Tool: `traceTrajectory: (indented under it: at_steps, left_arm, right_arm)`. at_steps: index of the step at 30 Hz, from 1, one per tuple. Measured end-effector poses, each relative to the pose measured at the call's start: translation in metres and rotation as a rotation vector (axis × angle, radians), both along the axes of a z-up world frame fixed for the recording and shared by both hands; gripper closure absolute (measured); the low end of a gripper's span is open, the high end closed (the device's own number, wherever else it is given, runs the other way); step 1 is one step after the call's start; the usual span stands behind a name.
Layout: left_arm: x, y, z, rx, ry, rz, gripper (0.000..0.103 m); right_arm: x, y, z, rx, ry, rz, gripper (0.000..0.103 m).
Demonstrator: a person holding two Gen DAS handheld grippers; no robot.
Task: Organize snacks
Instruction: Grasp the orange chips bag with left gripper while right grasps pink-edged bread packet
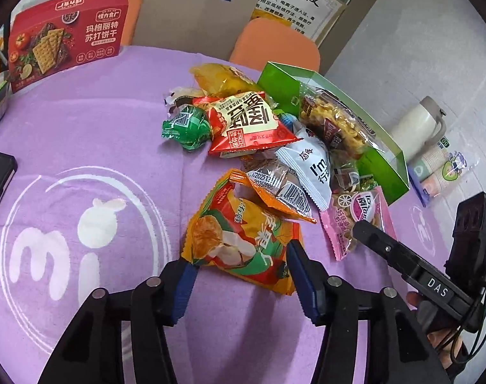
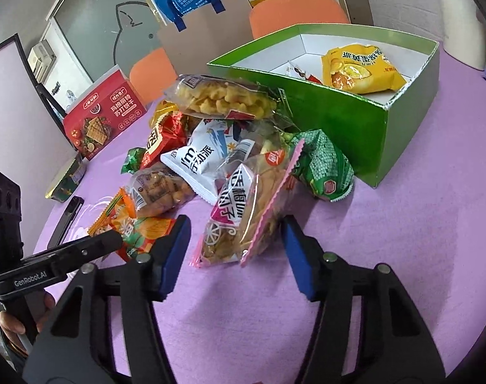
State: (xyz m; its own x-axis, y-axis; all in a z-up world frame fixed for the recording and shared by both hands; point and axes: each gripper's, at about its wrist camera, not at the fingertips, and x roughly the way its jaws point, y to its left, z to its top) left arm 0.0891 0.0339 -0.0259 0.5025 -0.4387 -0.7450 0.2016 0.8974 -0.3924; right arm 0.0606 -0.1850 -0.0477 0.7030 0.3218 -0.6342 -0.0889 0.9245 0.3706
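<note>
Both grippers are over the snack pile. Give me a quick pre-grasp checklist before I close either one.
1. Left gripper open around orange snack bag: ok.
2. Right gripper open around pink-edged packet: ok.
3. Green box open, with room: ok, only a yellow bag and one small packet inside.
4. Orange bag free of the pile: not ok, another packet overlaps its top.
5. Pads touching either bag: cannot tell.

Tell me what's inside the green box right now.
In the right wrist view the green box holds a yellow snack bag and a small white packet beside it, on the white floor. The near wall hides the front of the floor, so anything there cannot be seen.
</note>
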Motion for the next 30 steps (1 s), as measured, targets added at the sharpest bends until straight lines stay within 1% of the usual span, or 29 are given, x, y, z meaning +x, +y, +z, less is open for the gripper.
traceTrajectory:
  at_steps: [1, 3, 4, 5, 6, 7, 10, 14, 16, 17, 18, 19, 21, 24, 30]
  left_arm:
    - [0.001, 0.001, 0.0, -0.013, -0.005, 0.006, 0.041]
    - [0.007, 0.0, -0.001, -0.011, -0.009, 0.017, 0.041]
    - [0.008, 0.0, -0.001, -0.004, -0.011, 0.02, 0.043]
    - [0.009, -0.001, 0.0, 0.01, -0.015, 0.026, 0.048]
    - [0.009, -0.002, 0.0, 0.022, -0.02, 0.028, 0.059]
    - [0.008, -0.002, 0.0, 0.02, -0.02, 0.024, 0.062]
    - [0.008, -0.002, -0.002, 0.011, -0.015, 0.025, 0.061]
    - [0.009, -0.001, -0.003, -0.01, -0.009, 0.041, 0.056]
    - [0.011, -0.004, -0.002, 0.0, -0.011, 0.049, 0.056]
    - [0.01, -0.007, -0.002, 0.018, -0.019, 0.055, 0.056]
    - [0.01, -0.008, -0.002, 0.041, -0.028, 0.068, 0.064]
    - [0.008, -0.01, -0.002, 0.049, -0.037, 0.078, 0.07]
    - [0.003, -0.01, 0.001, 0.036, -0.05, 0.092, 0.075]
    - [-0.005, -0.01, 0.01, 0.069, -0.082, 0.103, 0.078]
    - [-0.023, 0.006, 0.039, 0.031, -0.136, 0.102, 0.08]
  right_arm:
    - [0.0, -0.001, 0.0, 0.004, 0.001, 0.0, 0.047]
    - [0.0, -0.003, 0.0, 0.001, 0.003, -0.005, 0.047]
    - [0.0, -0.003, 0.0, 0.002, 0.006, -0.006, 0.047]
    - [0.001, -0.003, 0.0, 0.003, 0.007, -0.004, 0.047]
    - [0.002, -0.003, 0.0, 0.002, 0.007, -0.001, 0.047]
    - [0.003, -0.002, 0.0, -0.002, 0.01, 0.0, 0.047]
    - [0.007, 0.0, -0.003, -0.005, 0.03, 0.002, 0.047]
    - [0.007, 0.002, -0.003, -0.017, 0.031, 0.002, 0.048]
    - [0.007, 0.003, -0.003, -0.027, 0.03, 0.011, 0.054]
    - [0.007, 0.005, -0.003, -0.03, 0.028, 0.018, 0.056]
    - [0.005, 0.007, -0.003, -0.038, 0.021, 0.027, 0.059]
    - [0.002, 0.009, -0.002, -0.05, 0.014, 0.034, 0.061]
    - [-0.004, 0.013, 0.001, -0.078, 0.001, 0.044, 0.062]
    - [-0.014, 0.012, 0.007, -0.095, -0.024, 0.04, 0.064]
    - [-0.033, 0.002, 0.026, -0.089, -0.074, 0.022, 0.064]
